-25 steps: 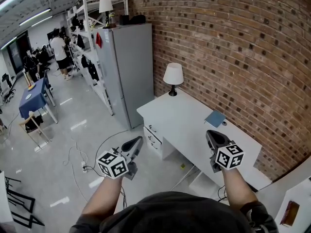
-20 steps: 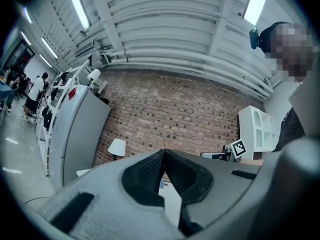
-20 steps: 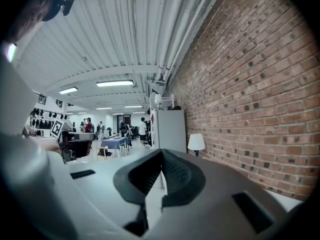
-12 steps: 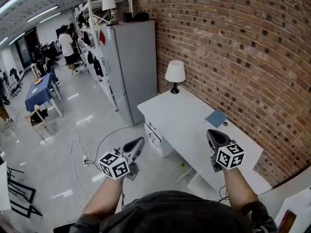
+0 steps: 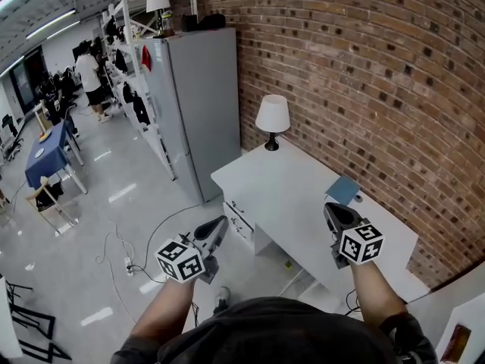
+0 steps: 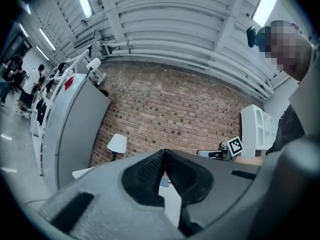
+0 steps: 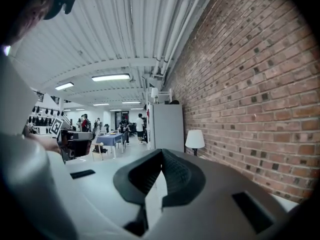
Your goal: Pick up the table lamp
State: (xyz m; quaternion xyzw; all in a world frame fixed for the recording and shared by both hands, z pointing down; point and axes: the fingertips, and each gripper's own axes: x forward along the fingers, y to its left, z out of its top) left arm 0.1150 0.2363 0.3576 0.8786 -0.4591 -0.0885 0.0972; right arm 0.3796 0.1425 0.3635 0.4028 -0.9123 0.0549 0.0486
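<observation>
The table lamp [image 5: 272,117], with a white shade on a small black base, stands at the far end of the white desk [image 5: 282,196] against the brick wall. It also shows in the left gripper view as a lamp [image 6: 117,144] and in the right gripper view as a lamp [image 7: 195,139]. My left gripper [image 5: 220,223] hovers over the floor left of the desk, shut and empty. My right gripper [image 5: 331,208] hangs over the desk's near part, shut and empty. Both are well short of the lamp and point toward it.
A blue-grey notebook [image 5: 342,189] lies on the desk near the wall, just beyond my right gripper. A tall grey cabinet [image 5: 201,97] stands left of the desk. Cables [image 5: 144,241] trail on the floor. Farther left are a blue table [image 5: 47,149] and people.
The desk and lamp have drawn slightly nearer as I moved forward. Both grippers stayed shut and kept their spacing.
</observation>
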